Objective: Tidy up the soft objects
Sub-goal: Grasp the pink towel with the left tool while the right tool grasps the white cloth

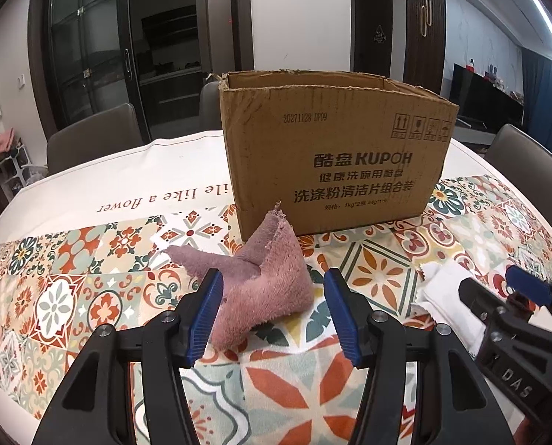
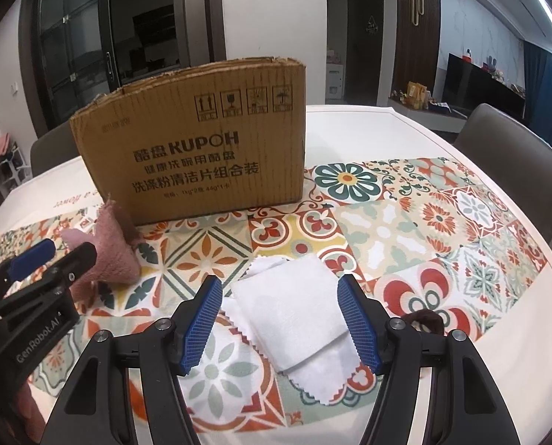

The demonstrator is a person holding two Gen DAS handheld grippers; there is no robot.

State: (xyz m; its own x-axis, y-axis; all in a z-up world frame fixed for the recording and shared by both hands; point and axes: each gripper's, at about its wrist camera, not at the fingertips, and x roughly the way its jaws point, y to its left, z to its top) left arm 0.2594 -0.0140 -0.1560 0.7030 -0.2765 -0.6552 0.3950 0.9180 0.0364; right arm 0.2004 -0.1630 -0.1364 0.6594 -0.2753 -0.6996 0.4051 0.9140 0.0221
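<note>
A crumpled pink towel [image 1: 264, 289] lies on the patterned tablecloth in front of an open cardboard box [image 1: 335, 148]. My left gripper [image 1: 272, 315] is open, its blue pads on either side of the towel's near end. A folded white cloth [image 2: 294, 311] lies to the right. My right gripper [image 2: 283, 322] is open around the white cloth, low over the table. The right gripper also shows in the left wrist view [image 1: 505, 296], and the left gripper in the right wrist view [image 2: 49, 256]. The pink towel [image 2: 109, 248] and the box [image 2: 201, 148] show there too.
The round table [image 2: 405, 137] carries a tiled-pattern cloth. Grey chairs [image 1: 90, 137] stand around it, one at the right [image 2: 513, 148]. A dark brown item [image 2: 426, 320] lies just right of my right gripper. Dark glass doors and a TV are behind.
</note>
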